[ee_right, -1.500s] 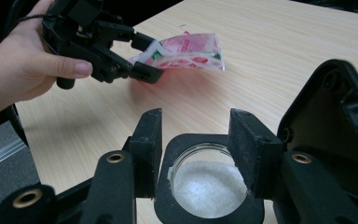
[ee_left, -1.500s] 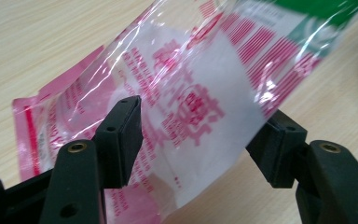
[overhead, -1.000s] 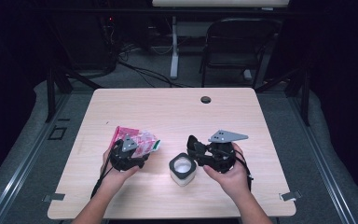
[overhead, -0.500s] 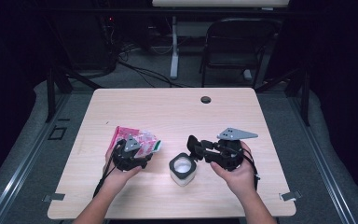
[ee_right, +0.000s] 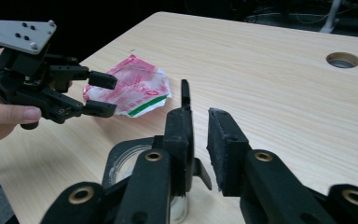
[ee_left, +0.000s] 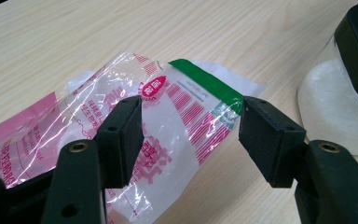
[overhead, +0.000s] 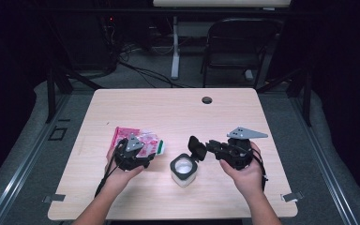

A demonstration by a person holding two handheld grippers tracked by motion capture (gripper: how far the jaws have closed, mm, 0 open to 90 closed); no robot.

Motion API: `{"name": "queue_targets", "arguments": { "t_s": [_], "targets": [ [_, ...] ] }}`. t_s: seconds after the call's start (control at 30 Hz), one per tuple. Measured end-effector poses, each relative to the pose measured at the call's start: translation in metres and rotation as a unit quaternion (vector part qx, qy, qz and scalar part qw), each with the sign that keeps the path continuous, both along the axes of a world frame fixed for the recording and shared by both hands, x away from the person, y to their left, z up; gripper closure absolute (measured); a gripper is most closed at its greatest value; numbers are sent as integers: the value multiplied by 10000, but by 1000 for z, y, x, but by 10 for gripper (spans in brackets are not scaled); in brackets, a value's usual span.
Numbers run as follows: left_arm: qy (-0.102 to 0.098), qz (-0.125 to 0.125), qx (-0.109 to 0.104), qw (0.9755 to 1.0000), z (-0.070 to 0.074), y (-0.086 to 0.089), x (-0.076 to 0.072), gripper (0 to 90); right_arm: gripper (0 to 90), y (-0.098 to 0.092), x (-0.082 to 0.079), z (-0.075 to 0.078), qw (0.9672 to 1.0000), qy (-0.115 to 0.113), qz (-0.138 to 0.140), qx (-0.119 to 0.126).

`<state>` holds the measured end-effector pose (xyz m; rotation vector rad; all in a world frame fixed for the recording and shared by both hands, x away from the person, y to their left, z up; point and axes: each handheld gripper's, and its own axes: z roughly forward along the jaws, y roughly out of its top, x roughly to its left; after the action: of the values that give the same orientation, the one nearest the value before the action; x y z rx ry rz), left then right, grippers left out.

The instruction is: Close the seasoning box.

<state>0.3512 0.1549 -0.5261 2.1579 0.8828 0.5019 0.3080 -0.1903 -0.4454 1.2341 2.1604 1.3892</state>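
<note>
My left gripper [overhead: 145,158] hangs over the table [overhead: 272,112] with its jaws standing wide either side of the pink plastic packet [ee_left: 168,112], not pressing it. My right gripper [overhead: 198,149] has just been closing on the jar's flip lid [ee_right: 185,100], raised on edge above the open white jar [overhead: 183,169], which sits between my hands, nearer the right.

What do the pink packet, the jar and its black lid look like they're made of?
Packet: thin glossy plastic film, clear with pink print and a green strip; it crinkles and glints. Jar: looks like frosted white glass or plastic, which one I can't tell, with a translucent wall. Lid: matte black, probably plastic, thin and flat-edged between the right gripper pads. Table: light wood-grain laminate.
</note>
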Motion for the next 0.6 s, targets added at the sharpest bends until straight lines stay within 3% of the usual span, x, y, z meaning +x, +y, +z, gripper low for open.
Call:
{"name": "queue_targets", "arguments": {
  "t_s": [0.3,0.6],
  "targets": [
    [-55,1,54,10000,3,-2,-2,402,851,-12,5,-4,9996,61,-281,0],
    [-88,-2,28,10000,5,-1,-3,403,861,-14,10,-11,9993,171,-336,-36]
  ]
}}
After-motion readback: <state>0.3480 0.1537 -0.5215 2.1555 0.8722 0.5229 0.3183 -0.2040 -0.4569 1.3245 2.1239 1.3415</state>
